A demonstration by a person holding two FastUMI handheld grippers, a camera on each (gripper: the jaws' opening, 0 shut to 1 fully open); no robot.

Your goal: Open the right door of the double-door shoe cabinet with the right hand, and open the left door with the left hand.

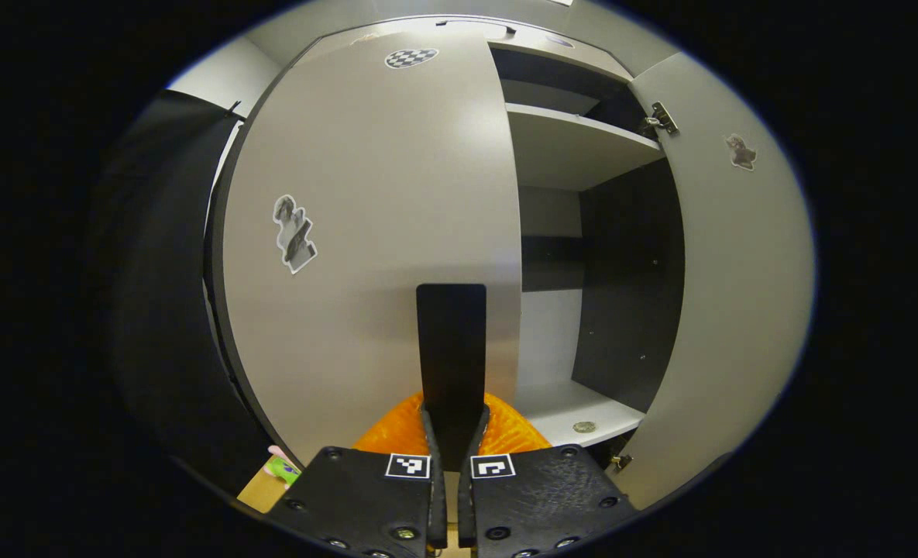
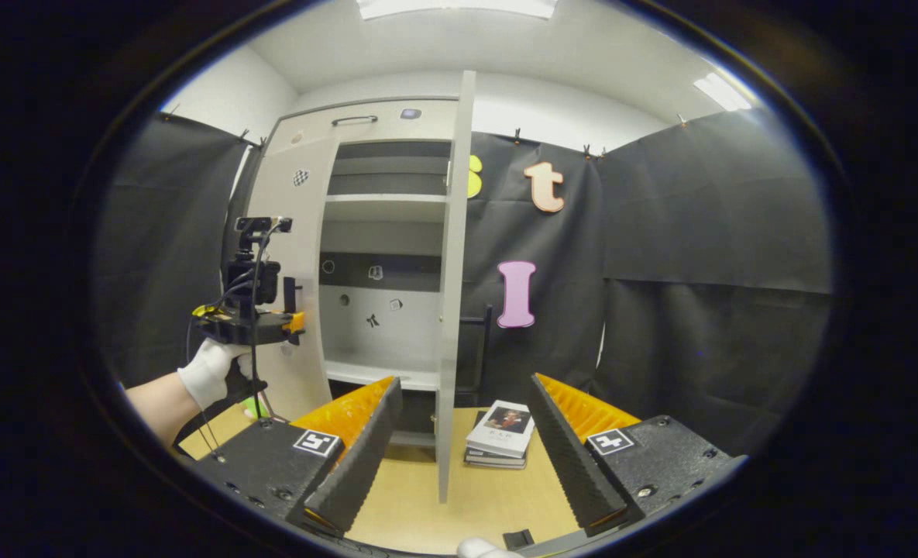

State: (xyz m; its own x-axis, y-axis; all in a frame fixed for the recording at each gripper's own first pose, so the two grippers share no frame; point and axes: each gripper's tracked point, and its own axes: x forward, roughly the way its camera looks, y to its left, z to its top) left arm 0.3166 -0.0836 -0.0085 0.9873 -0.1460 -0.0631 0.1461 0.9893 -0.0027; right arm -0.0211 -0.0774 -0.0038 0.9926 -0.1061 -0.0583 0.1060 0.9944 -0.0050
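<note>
Fingers of the left gripper (image 1: 452,434) sit pressed together at the bottom centre of the left gripper view, nothing between them, their black tips laid against or just in front of the left door (image 1: 373,232) near its free edge; whether they touch it I cannot tell. The right gripper (image 2: 465,434), at the bottom of the right gripper view, has its fingers spread wide and holds nothing. Its step looks done: the right door (image 2: 452,271) stands swung out, edge-on in the middle of that frame, above the tan surface (image 2: 497,496). The left door fills the centre-left of the left gripper view and looks shut or barely ajar, so that step seems to be in hand. Next, the closed fingers likely need to hook behind the door's free edge and draw it outward. Both doors are plain pale grey panels with small stickers; the cabinet's shelves (image 1: 575,143) stand bare inside.
</note>
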